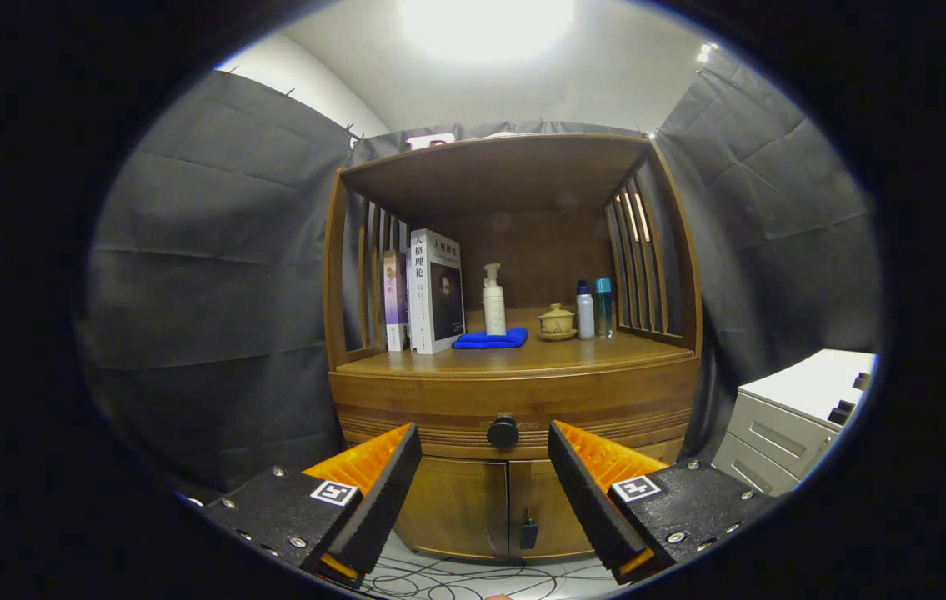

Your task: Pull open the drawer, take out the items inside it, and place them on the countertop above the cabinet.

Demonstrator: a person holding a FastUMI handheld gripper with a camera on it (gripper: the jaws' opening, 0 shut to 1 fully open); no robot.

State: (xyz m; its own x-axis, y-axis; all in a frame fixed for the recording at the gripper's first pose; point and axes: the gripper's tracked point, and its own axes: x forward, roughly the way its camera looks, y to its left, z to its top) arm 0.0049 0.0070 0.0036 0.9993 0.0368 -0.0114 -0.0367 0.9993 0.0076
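With the drawer (514, 400) closed, no step is complete: the hand-held gripper (485, 446) is released, its knob (503, 431) at 12 o'clock between the fingers.

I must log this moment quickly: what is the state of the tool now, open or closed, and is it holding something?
Tool: open, holding nothing; the closed drawer's knob sits ahead, between its fingers, untouched.
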